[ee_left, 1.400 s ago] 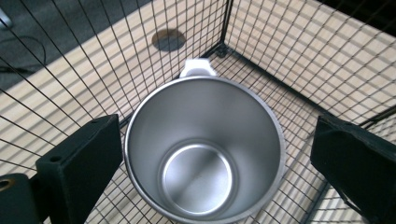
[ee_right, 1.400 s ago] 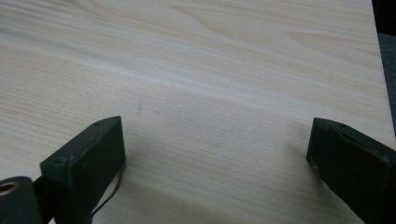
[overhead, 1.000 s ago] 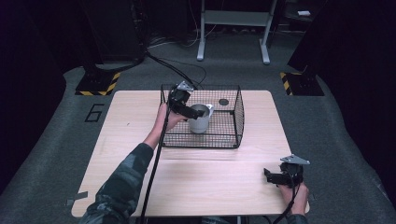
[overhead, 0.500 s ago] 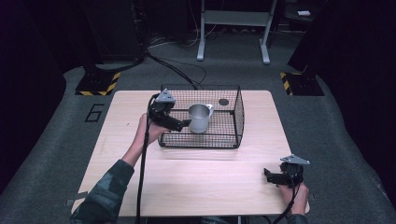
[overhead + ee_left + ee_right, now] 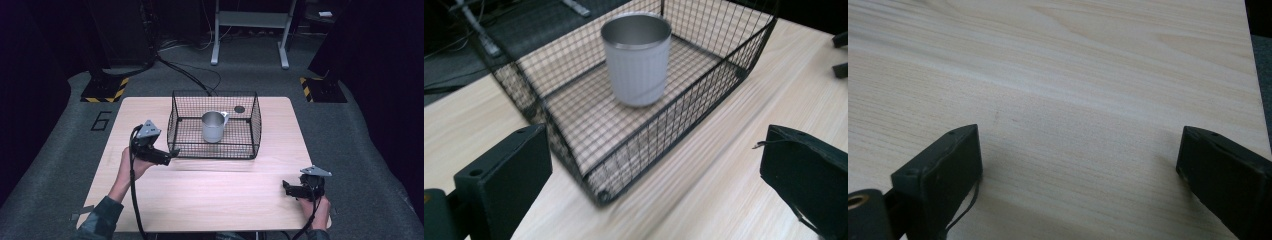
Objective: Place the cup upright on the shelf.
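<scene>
A steel mug [image 5: 213, 126] stands upright inside a black wire basket [image 5: 215, 150] at the middle back of the wooden table [image 5: 210, 190]. In the left gripper view the mug [image 5: 637, 57] sits behind the basket's near wall [image 5: 659, 135]. My left gripper [image 5: 170, 155] hovers just outside the basket's front left corner, open, nothing between its jaws. My right gripper [image 5: 287, 188] rests low near the table's front right, open and empty, over bare wood [image 5: 1073, 125].
A small dark disc [image 5: 239, 109] lies on the table behind the basket. A metal stand [image 5: 248, 30] and cables [image 5: 185, 72] are on the floor beyond the table. Yellow-black floor markers [image 5: 105, 90] flank the back corners.
My left gripper has let go of the mug, opened and drawn back out of the basket toward the front left. The mug stays standing in the basket. The right gripper has not moved.
</scene>
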A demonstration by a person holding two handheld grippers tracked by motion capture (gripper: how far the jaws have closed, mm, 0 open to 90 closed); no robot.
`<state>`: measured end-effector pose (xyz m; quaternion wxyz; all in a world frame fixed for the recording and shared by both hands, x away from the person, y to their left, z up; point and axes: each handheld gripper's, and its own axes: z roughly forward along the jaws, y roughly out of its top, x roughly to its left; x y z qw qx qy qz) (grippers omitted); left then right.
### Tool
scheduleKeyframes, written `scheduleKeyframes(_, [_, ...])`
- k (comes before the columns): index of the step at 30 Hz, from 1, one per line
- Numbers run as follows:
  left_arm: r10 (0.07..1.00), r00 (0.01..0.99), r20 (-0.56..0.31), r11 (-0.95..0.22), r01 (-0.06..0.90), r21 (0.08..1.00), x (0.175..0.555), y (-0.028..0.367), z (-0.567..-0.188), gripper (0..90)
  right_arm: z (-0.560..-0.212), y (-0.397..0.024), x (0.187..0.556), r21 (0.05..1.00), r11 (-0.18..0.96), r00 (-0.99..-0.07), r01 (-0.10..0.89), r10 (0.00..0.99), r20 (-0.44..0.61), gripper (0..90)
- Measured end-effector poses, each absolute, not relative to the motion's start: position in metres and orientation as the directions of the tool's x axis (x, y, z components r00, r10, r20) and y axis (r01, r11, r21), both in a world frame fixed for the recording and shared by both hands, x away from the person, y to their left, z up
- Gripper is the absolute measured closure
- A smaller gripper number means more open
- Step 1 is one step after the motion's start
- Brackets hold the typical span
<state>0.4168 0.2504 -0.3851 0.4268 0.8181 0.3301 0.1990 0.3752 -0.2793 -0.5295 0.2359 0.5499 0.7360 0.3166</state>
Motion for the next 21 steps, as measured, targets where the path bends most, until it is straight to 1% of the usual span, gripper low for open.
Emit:
scheduleKeyframes(6, [0.749,0.660,0.067,-0.417,0.389,0.821,0.398,0.270,-0.405,0.3,-0.530,-0.279,0.375,0.726,0.194,-0.284,0.660,0.959,0.001,4.1])
scheduleKeyframes(11, [0.786,0.618,0.029,-0.380,0.445,0.811,0.388,0.290,-0.426,0.1,-0.530,-0.279,0.375,0.726,0.194,-0.285,0.660,0.959,0.002,4.1])
scheduleKeyframes(17, [0.830,0.557,0.023,-0.356,0.497,0.791,0.382,0.310,-0.449,0.1,-0.530,-0.279,0.375,0.726,0.195,-0.284,0.660,0.959,0.001,4.1])
scheduleKeyframes(19, [0.848,0.528,0.034,-0.350,0.511,0.785,0.381,0.316,-0.457,0.1,-0.530,-0.279,0.375,0.726,0.194,-0.285,0.659,0.959,0.003,4.1])
scheduleKeyframes(21, [0.862,0.507,0.019,-0.330,0.532,0.780,0.379,0.324,-0.464,0.1,-0.530,-0.279,0.375,0.726,0.194,-0.284,0.660,0.959,0.001,4.1])
